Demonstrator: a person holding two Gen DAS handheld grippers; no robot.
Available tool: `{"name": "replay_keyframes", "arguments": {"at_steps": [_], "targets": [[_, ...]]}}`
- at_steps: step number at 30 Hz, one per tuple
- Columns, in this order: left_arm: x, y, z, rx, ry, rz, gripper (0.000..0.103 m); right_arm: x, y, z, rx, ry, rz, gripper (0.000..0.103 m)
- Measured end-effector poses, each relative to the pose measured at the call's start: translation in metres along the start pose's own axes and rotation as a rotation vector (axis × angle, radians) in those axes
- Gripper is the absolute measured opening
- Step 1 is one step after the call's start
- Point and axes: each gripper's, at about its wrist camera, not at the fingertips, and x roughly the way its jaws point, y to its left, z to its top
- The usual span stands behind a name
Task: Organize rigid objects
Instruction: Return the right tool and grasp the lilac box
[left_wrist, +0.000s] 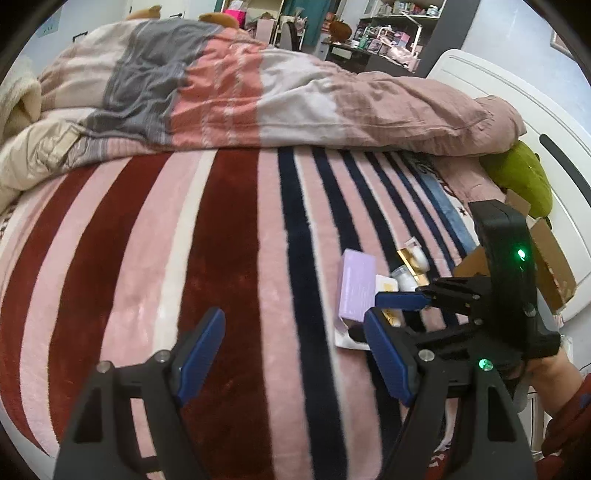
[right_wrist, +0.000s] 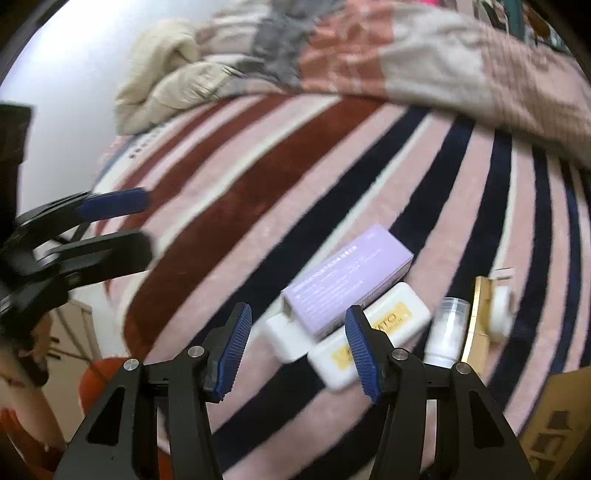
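1. Right wrist view puts the pile of small things in the lower middle and lower right of the frame, lying on the striped blanket (right_wrist: 258, 206): a lilac carton (right_wrist: 347, 280), a white case with a yellow label (right_wrist: 373, 339) just below it, a clear tube (right_wrist: 445, 332), and a gold-edged packet (right_wrist: 480, 317) further right.
2. My right gripper (right_wrist: 299, 347) is released, nothing between the pads, and it hangs just above the near end of the lilac carton.
3. My left gripper (left_wrist: 295, 358) is released too, over bare blanket at the lower centre of its own view, well left of the pile.
4. I judge the lilac carton light, thin-walled card, so a hard squeeze would dent it. I would take it across its narrow width, near the middle.
5. The white case looks stiff, smooth plastic, likely slippery; grip its long flat sides.
6. A cardboard box (right_wrist: 554, 417) sits at the lower right, probably the destination.
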Motion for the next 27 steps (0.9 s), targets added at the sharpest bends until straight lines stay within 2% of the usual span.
{"name": "replay_keyframes", "arguments": {"at_steps": [6, 9, 13, 16, 19, 20, 21, 22, 23, 25, 27], "targets": [[0.007, 0.015, -0.005, -0.016, 0.007, -0.003, 0.075, 0.022, -0.005, 0.015, 0.105, -0.011, 0.009, 0.057], [0.004, 0.02, -0.009, -0.026, 0.004, 0.002, 0.075, 0.027, -0.005, 0.019, 0.142, -0.033, 0.005, 0.066], [-0.004, 0.026, -0.014, -0.041, -0.005, 0.01, 0.075, 0.029, -0.012, 0.022, 0.246, -0.068, 0.051, 0.081], [-0.01, 0.032, -0.016, -0.055, -0.015, 0.02, 0.075, 0.034, -0.015, 0.03, 0.294, -0.088, 0.028, 0.082], [-0.016, 0.036, -0.019, -0.065, -0.024, 0.02, 0.075, 0.041, -0.013, 0.035, 0.286, -0.083, -0.006, 0.082], [-0.017, 0.038, -0.02, -0.07, -0.025, 0.021, 0.075, 0.043, -0.01, 0.037, 0.268, -0.086, -0.023, 0.081], [-0.017, 0.04, -0.02, -0.075, -0.025, 0.02, 0.075, 0.044, -0.006, 0.038, 0.244, -0.089, -0.047, 0.073], [-0.017, 0.042, -0.021, -0.081, -0.024, 0.018, 0.075, 0.044, -0.003, 0.036, 0.217, -0.091, -0.072, 0.058], [-0.017, 0.044, -0.021, -0.088, -0.023, 0.015, 0.075, 0.044, 0.0, 0.034, 0.194, -0.092, -0.074, 0.054], [-0.017, 0.044, -0.02, -0.098, -0.021, 0.002, 0.075, 0.042, 0.005, 0.031, 0.156, -0.086, -0.069, 0.037], [-0.018, 0.042, -0.017, -0.1, -0.022, -0.008, 0.075, 0.036, 0.009, 0.029, 0.115, -0.09, -0.07, 0.033]]}}
